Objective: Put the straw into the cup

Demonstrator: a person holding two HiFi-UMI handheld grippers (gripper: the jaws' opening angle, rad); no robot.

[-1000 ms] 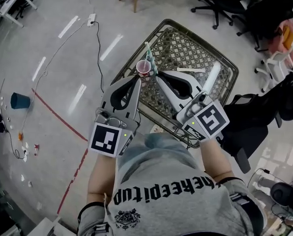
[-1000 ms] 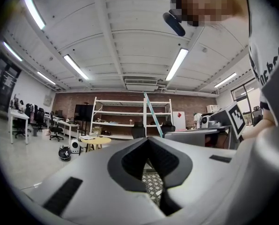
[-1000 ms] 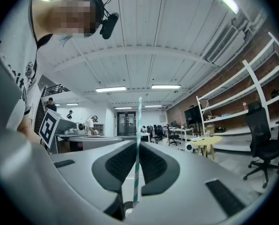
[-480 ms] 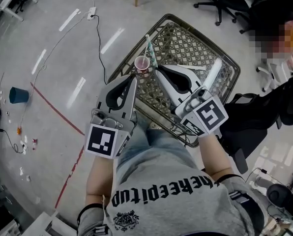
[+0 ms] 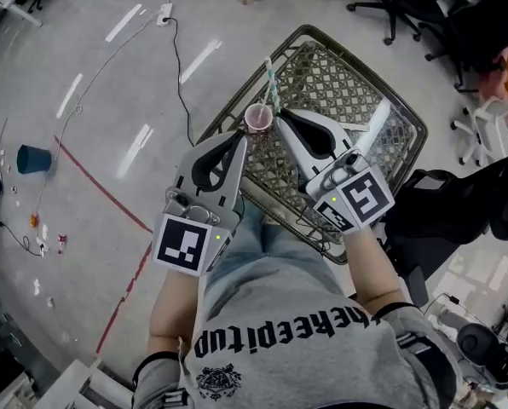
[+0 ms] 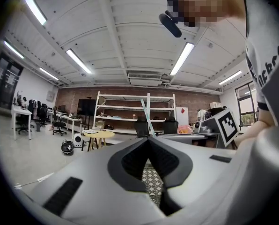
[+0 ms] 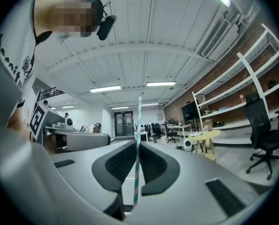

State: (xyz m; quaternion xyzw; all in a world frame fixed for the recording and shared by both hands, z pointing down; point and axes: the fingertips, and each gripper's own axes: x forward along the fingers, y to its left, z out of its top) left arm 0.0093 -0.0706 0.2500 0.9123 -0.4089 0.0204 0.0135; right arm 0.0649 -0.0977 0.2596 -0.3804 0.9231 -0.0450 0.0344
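Bright, even light from ceiling tube lamps [image 6: 78, 61]. Pale lamp reflections streak glossy floor [image 5: 101, 143]. Shadows weak. Both gripper views strongly fisheye, corners black; close foreground soft, far room sharp.

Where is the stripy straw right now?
Head view, upper middle: the straw is pinched in the right gripper's jaws, standing just right of the pink cup, over the wire cart.

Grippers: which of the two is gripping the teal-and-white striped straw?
The right gripper: the teal-and-white striped straw stands pinched between its jaws. The left gripper has only the pink cup at its tips.
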